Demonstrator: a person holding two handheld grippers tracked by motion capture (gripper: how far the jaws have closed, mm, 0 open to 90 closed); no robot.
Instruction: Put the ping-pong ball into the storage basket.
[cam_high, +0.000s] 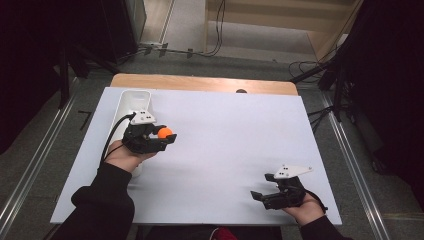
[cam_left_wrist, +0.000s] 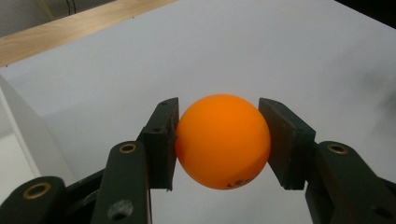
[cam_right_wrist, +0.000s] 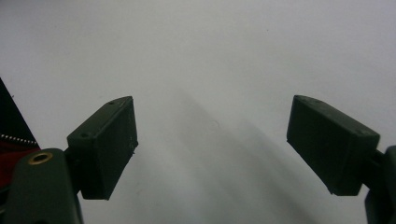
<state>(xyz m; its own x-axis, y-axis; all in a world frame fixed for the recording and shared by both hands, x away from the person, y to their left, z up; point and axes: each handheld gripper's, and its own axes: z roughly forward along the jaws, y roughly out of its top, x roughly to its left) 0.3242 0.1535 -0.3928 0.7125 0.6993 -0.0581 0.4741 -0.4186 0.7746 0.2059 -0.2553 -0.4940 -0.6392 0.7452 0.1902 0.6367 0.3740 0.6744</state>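
Note:
An orange ball (cam_left_wrist: 223, 141) sits pinched between the two black pads of my left gripper (cam_left_wrist: 219, 140), both pads pressing on its sides. From above, that left gripper (cam_high: 167, 136) hovers over the left part of the white table (cam_high: 230, 150), with the orange ball (cam_high: 164, 132) at its tips. Near the table's front right corner my right gripper (cam_high: 261, 188) is held low, pointing left. Its jaws stand wide apart in the right gripper view, where the right gripper (cam_right_wrist: 212, 144) has only bare table surface between its pads.
A long white tray (cam_high: 131, 102) lies along the table's left side, just behind my left hand. A wooden strip (cam_high: 200, 82) borders the far edge. Cables and dark stands crowd the floor beyond.

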